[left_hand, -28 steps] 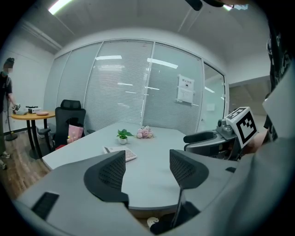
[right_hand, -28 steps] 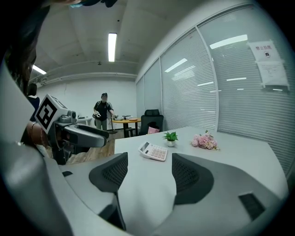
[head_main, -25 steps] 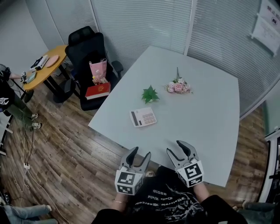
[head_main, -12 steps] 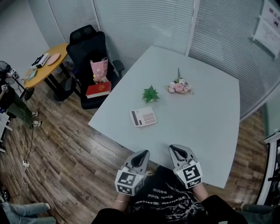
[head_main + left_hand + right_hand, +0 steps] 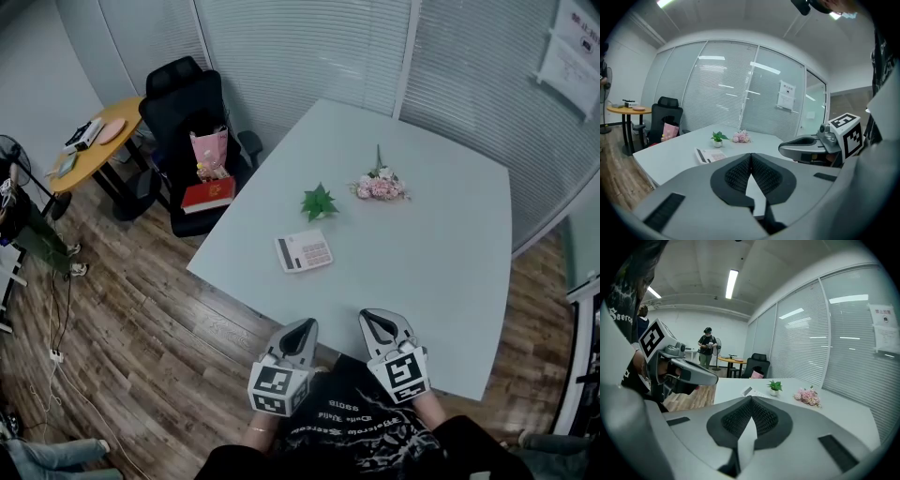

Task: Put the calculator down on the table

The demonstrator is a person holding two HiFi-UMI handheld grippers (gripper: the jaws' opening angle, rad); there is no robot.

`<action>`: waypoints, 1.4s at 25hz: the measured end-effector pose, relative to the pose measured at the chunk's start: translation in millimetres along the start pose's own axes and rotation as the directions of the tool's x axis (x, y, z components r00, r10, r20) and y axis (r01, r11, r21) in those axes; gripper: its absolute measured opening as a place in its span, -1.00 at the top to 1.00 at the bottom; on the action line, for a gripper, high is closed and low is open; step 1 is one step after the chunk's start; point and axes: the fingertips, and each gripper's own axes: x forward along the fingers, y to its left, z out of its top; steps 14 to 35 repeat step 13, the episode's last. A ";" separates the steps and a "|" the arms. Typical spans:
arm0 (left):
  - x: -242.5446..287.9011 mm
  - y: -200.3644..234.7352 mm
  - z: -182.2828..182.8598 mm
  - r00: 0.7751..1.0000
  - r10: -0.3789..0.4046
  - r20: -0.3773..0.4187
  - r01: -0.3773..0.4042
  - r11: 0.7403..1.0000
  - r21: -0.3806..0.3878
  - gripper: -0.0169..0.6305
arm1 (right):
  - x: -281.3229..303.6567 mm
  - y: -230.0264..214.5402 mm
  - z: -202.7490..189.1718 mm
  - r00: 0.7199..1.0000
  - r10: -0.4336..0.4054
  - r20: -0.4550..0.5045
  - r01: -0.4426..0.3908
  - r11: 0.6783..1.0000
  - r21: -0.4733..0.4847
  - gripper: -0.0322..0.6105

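Observation:
The calculator [image 5: 304, 252] lies flat on the pale table [image 5: 450, 234], near its left edge; it also shows in the left gripper view [image 5: 710, 155] and, small, in the right gripper view [image 5: 748, 391]. My left gripper [image 5: 304, 329] hovers off the table's near edge, shut and empty, its tips meeting [image 5: 751, 154]. My right gripper [image 5: 379, 321] sits over the near edge beside it, also shut with nothing held [image 5: 751, 399]. Both are well short of the calculator.
A small green plant [image 5: 320, 202] and a pink flower bunch [image 5: 380, 187] stand beyond the calculator. A black chair [image 5: 192, 112] holding a red book and pink bag is at the table's left. A round yellow table [image 5: 94, 141] stands further left. Blinds line the far walls.
Both grippers' jaws closed from wide open to shut, with nothing between them. The hands have stayed near the table's near edge.

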 end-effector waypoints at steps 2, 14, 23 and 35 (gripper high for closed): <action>1.1 -0.9 -1.2 1.000 -0.003 -0.006 0.003 1.000 0.004 0.89 | 0.9 0.6 -0.5 1.000 0.001 -0.007 -0.002 1.000 -0.005 0.88; 5.2 8.9 -2.1 1.000 0.022 -0.005 -0.022 0.999 -0.029 0.89 | 6.2 -0.4 2.9 1.000 0.011 -0.016 -0.011 1.000 -0.025 0.88; 5.2 8.9 -2.1 1.000 0.022 -0.005 -0.022 0.999 -0.029 0.89 | 6.2 -0.4 2.9 1.000 0.011 -0.016 -0.011 1.000 -0.025 0.88; 5.2 8.9 -2.1 1.000 0.022 -0.005 -0.022 0.999 -0.029 0.89 | 6.2 -0.4 2.9 1.000 0.011 -0.016 -0.011 1.000 -0.025 0.88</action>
